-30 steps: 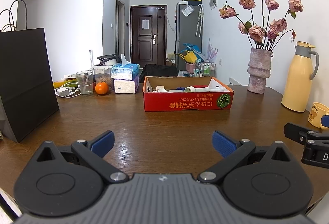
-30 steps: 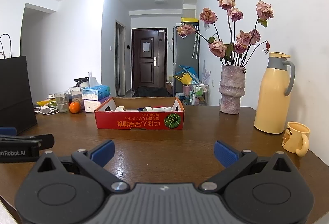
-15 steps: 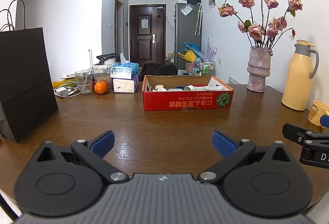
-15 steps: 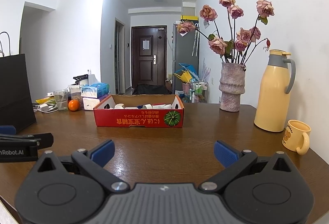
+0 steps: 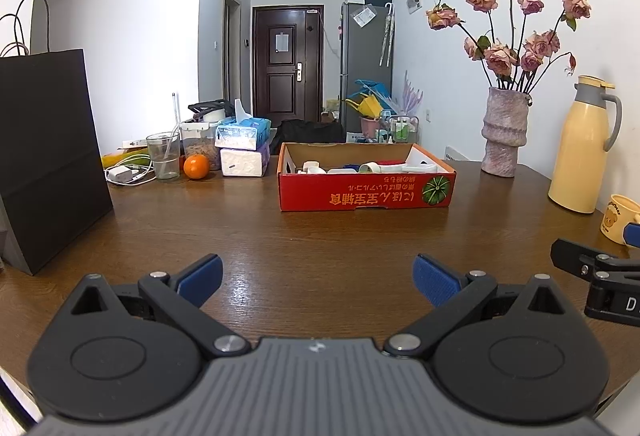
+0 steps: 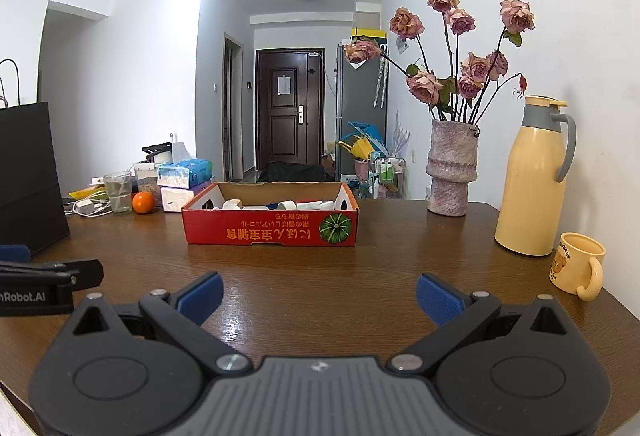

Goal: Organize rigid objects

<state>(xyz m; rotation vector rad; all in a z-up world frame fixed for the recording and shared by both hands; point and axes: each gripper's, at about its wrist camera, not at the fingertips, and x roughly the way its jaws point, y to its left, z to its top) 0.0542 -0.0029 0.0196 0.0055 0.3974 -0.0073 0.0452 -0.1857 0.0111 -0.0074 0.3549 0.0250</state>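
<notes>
Claws: left claw (image 5: 316, 272) and right claw (image 6: 318, 292) both hover low over the near part of the counter (image 5: 320, 236), side by side, each with its 2 blue-padded fingers spread wide and holding nothing.
Cross views: the right claw's tip shows at the right edge of the left wrist view (image 5: 592, 268); the left claw's tip shows at the left edge of the right wrist view (image 6: 48, 276).
Cardboard box: a shallow red box (image 5: 366, 191) sits on the counter ahead of both claws, well apart from them, its printed front wall facing the cameras with the lettering upside down.
Rigid objects: small white, blue and red items (image 5: 360, 167) lie inside the box, only their tops showing over the wall; what each one is cannot be told.
Left side of counter: black paper bag (image 5: 44, 151) stands upright near the left claw; further back are a glass (image 5: 163, 155), an orange (image 5: 196, 167) just beside it, a white charger with cable (image 5: 126, 173) and 2 stacked tissue packs (image 5: 244, 145).
Right side of counter: stone-look vase (image 6: 452, 167) with faded pink roses (image 6: 460, 47) stands against the wall; a cream thermos jug (image 6: 534, 179) stands nearer, and a yellow bear mug (image 6: 578, 264) just in front of it, near the counter's edge.
Background: dark door (image 5: 287, 63) at the end of a hallway, grey fridge (image 5: 366, 63) to its right.
</notes>
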